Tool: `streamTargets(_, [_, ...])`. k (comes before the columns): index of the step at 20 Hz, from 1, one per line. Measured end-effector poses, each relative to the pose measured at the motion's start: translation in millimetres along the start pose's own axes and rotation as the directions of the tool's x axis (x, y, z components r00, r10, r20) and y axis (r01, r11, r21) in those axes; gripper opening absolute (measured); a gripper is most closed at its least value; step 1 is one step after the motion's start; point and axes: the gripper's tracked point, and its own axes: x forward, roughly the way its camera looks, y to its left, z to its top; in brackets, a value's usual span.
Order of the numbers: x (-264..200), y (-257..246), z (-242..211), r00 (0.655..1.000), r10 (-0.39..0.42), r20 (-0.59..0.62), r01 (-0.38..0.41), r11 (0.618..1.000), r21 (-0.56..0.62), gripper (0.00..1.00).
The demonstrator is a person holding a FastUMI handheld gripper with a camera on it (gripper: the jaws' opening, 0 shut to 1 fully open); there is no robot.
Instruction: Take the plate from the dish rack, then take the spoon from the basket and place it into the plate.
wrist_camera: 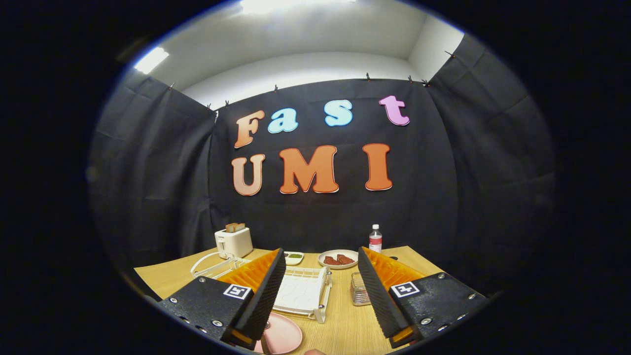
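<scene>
Gripper view | hand-held gripper (320, 291) spread wide, holding nothing | dish rack (303, 293) between fingers

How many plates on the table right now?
2. A pink plate lies near the open gripper, by its left finger. A white plate holding brown pieces sits beyond the dish rack. The fingers may hide others.
</scene>
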Motion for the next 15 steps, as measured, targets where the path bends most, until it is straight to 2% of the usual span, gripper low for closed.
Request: streamTargets(15, [5.0, 6.7, 10.8, 0.999, -0.014, 0.032, 0.016, 0.999, -0.046, 0.88])
